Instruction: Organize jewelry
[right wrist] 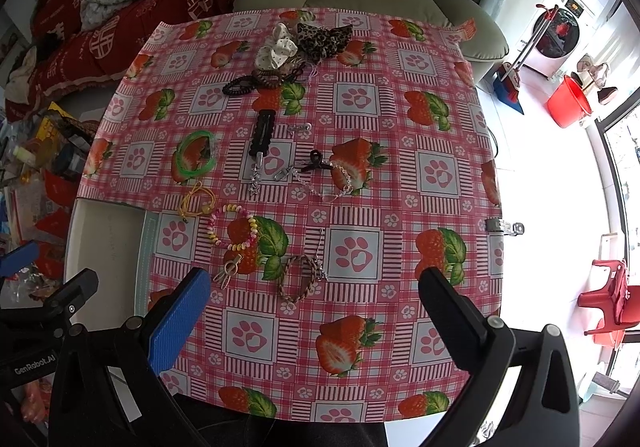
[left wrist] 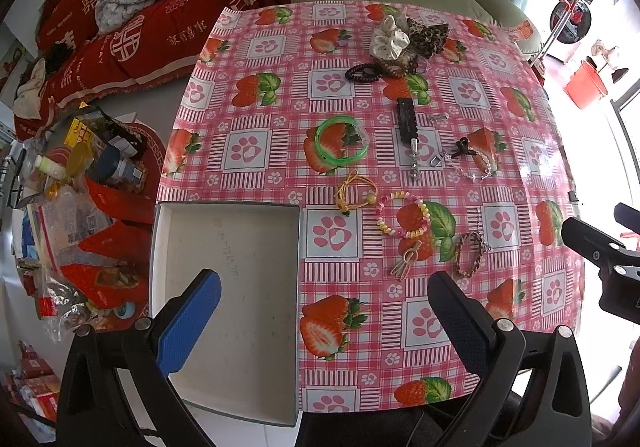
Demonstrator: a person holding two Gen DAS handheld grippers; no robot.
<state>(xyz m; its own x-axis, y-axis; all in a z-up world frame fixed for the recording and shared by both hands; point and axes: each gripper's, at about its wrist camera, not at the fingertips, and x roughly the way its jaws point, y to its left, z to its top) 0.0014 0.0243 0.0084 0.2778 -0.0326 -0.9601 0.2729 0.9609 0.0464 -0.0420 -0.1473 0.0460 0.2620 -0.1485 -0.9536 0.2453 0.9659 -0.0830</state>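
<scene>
White box (left wrist: 224, 287) sits at the surface's (left wrist: 520, 287) left edge, nothing in it. Bead bracelet (left wrist: 400, 217), yellow cord (left wrist: 356, 193), braided bracelet (left wrist: 468, 253) just right of box; green bangle (left wrist: 342, 139) beyond. Left hand-held gripper (left wrist: 320, 319) and right hand-held gripper (right wrist: 316, 315): fingers apart, holding nothing.

Left gripper (left wrist: 324, 307) jaws spread wide, holding nothing; right gripper (right wrist: 316, 303) likewise, both hovering

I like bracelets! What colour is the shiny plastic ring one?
The plastic bangle is bright green, clearest in the left wrist view.
</scene>
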